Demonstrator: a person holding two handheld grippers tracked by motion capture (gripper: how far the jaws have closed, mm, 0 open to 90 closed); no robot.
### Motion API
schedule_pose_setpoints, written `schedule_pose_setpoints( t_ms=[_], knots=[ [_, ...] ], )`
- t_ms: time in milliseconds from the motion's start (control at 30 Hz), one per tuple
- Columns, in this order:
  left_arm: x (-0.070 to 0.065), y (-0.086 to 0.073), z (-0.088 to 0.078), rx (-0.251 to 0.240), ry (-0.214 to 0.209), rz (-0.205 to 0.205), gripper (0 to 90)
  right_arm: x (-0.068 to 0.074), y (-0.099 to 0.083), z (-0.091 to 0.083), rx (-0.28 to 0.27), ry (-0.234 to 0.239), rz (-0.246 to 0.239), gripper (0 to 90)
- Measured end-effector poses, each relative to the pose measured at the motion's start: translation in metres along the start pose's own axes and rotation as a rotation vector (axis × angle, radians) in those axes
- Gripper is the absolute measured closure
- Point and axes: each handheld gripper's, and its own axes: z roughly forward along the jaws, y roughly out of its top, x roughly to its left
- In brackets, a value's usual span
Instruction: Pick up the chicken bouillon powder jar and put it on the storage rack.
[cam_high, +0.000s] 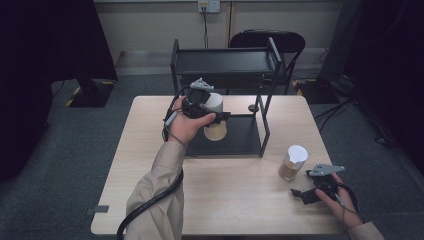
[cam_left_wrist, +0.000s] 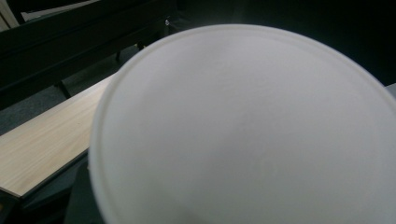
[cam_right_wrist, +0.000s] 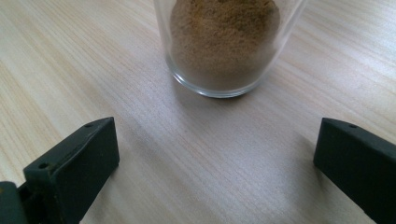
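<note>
- The wooden bench carries a black shelf rack at its far side.
- The left gripper holds a white-lidded cup lifted over the lower tray of the rack, jaws clenched on it; the white lid is very close to its camera.
- The right gripper rests on the bench, jaws released, just beside a glass of brown powder.
</note>
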Motion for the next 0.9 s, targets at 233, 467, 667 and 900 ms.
schedule_pose_setpoints(
  t_ms=[233,467,667,900],
  knots=[
    [0.000,0.014,-0.007,-0.008,0.004,0.001,35.8,0.000,0.000,0.000,0.000,0.000,0.000,0.0],
    [0.000,0.028,-0.014,-0.001,0.017,0.006,35.8,0.000,0.000,0.000,0.000,0.002,-0.001,0.0],
    [0.001,0.044,-0.021,0.008,0.027,0.009,35.8,-0.001,0.000,0.000,0.000,0.004,-0.004,0.0],
    [0.002,0.061,-0.028,0.012,0.033,0.012,35.8,-0.002,0.000,0.000,0.000,0.006,-0.005,0.0]
  ],
)
